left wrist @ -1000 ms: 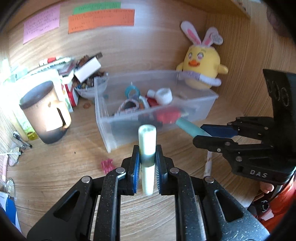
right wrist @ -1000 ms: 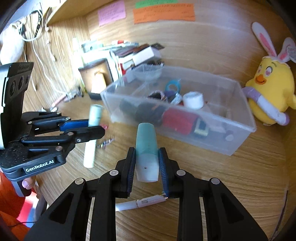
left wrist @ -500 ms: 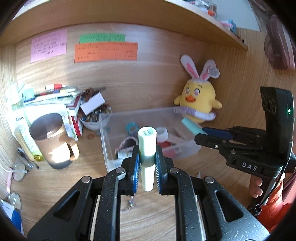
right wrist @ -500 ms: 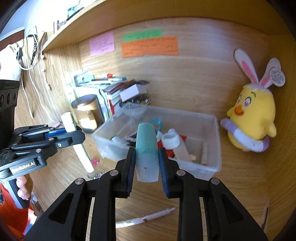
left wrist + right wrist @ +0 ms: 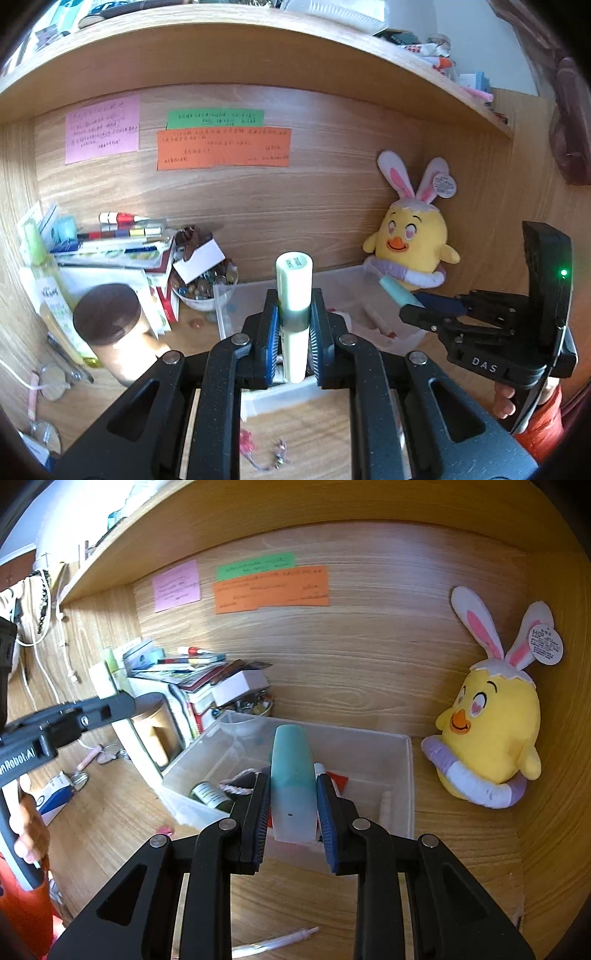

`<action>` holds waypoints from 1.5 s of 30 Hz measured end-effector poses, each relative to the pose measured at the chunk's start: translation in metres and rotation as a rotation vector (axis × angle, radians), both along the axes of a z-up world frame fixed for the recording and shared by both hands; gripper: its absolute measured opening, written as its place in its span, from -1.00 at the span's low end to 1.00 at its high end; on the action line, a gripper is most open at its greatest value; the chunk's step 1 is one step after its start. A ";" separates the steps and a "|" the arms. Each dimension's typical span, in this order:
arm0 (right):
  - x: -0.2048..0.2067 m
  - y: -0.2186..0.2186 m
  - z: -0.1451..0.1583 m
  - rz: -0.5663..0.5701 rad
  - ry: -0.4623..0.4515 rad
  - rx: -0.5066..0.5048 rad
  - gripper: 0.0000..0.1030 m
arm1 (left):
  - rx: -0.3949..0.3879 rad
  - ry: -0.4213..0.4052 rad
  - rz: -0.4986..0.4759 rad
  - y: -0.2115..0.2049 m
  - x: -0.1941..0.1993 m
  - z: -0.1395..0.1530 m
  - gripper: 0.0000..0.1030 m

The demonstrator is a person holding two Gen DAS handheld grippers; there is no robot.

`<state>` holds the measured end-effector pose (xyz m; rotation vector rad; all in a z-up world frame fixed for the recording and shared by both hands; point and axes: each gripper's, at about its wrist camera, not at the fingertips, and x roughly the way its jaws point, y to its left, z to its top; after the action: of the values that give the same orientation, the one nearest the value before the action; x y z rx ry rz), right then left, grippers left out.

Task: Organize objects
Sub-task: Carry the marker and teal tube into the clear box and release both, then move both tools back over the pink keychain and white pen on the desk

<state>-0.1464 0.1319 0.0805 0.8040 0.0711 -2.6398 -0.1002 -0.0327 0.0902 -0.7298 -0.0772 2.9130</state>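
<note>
Above a wooden desk, the left gripper clamps an upright pale-green tube, while the right gripper pinches a teal tube; the clear plastic bin sits at twelve o'clock beyond both, yellow plush chick at two.

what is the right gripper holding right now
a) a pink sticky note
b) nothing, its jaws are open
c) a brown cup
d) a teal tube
d: in the right wrist view the right gripper is shut on a teal tube that sticks out forward between its pads, above the clear plastic bin.
</note>
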 end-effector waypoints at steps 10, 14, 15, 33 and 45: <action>-0.030 0.005 -0.012 -0.061 -0.041 0.054 -0.56 | 0.043 -0.121 -0.028 0.006 -0.058 -0.027 -0.72; -0.045 0.006 -0.022 -0.092 -0.071 0.065 -0.56 | 0.082 -0.162 -0.056 0.011 -0.071 -0.039 -0.72; -0.048 0.006 -0.026 -0.093 -0.081 0.069 -0.56 | 0.083 -0.169 -0.061 0.013 -0.073 -0.041 -0.72; -0.063 -0.008 -0.052 -0.082 -0.136 0.138 -0.56 | 0.088 -0.273 -0.057 0.010 -0.092 -0.071 -0.37; -0.039 -0.005 -0.036 -0.072 -0.095 0.121 -0.11 | -0.082 -0.131 0.011 0.014 -0.048 -0.048 0.36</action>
<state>-0.1850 0.1267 0.0449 0.9878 0.1813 -2.6812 -0.1477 -0.0183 0.0417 -0.9361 0.0254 2.8910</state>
